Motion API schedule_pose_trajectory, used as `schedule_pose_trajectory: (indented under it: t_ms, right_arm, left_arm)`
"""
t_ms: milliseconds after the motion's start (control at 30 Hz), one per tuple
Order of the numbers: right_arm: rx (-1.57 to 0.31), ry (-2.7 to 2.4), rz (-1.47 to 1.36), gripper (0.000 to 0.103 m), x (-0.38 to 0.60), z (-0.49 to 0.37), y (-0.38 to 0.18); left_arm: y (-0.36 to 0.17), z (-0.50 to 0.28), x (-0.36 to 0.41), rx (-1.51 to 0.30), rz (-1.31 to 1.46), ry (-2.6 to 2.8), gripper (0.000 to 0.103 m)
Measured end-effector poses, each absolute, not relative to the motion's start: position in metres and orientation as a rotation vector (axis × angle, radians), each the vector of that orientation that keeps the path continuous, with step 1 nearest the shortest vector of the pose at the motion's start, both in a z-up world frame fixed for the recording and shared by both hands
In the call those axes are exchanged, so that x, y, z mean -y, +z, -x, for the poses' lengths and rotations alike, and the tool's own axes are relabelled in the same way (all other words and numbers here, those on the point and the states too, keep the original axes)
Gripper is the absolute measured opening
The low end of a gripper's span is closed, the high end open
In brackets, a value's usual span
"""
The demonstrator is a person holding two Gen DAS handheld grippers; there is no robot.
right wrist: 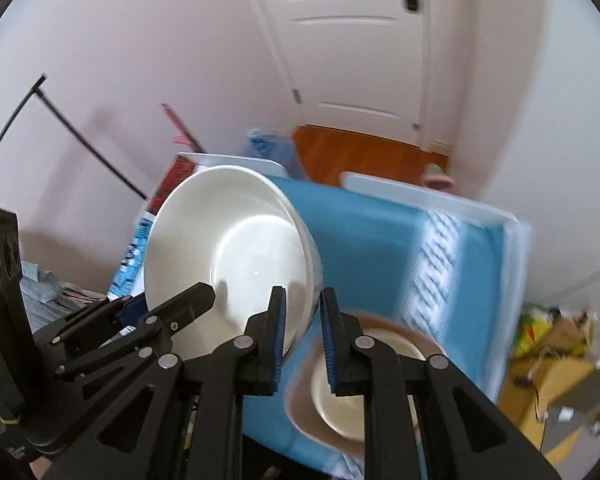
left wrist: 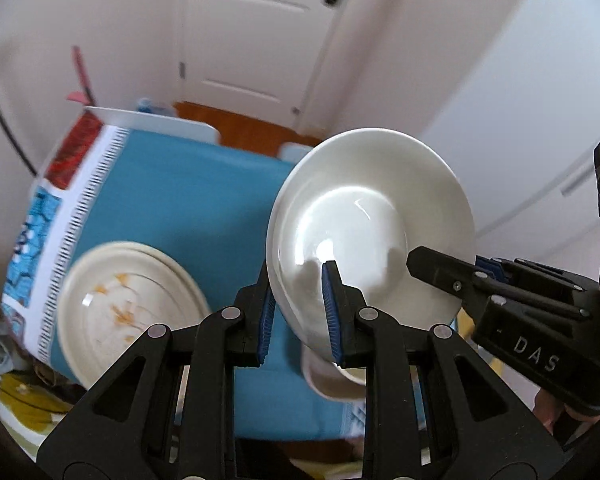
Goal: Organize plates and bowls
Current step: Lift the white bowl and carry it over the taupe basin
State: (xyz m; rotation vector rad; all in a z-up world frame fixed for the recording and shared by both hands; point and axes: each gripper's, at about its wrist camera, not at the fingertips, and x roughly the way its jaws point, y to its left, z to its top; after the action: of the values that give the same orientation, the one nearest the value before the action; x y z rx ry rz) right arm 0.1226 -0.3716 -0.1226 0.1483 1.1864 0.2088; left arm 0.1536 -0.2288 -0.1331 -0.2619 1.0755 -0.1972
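A white bowl (left wrist: 364, 216) hangs tilted above the blue tablecloth (left wrist: 188, 200), gripped from two sides. My left gripper (left wrist: 298, 276) is shut on its near rim, one blue pad inside and one outside. My right gripper (left wrist: 440, 268) comes in from the right and pinches the opposite rim. In the right wrist view the same bowl (right wrist: 236, 248) sits in my right gripper (right wrist: 303, 294), with the left gripper (right wrist: 188, 300) at its left edge. A stack of cream plates (left wrist: 128, 304) with orange smears lies on the cloth at the left.
Under the held bowl a beige, brown-rimmed dish (right wrist: 340, 392) rests on the cloth (right wrist: 364, 240). White tray edges (right wrist: 420, 196) stand at the table's far side. A cardboard box with clutter (right wrist: 552, 368) is on the right, and a white door (right wrist: 360, 60) is behind.
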Motion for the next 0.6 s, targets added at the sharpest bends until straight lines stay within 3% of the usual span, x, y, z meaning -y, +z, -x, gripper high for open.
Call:
schedule_pose_trajectory:
  t_ms: [600]
  right_arm:
    - [-1.317,-0.016,-0.378,0.016,0.448,-0.043,-0.2]
  left_arm:
    - [-0.206,-0.136,0.315,-1.27,-0.004,-0.351,0.02]
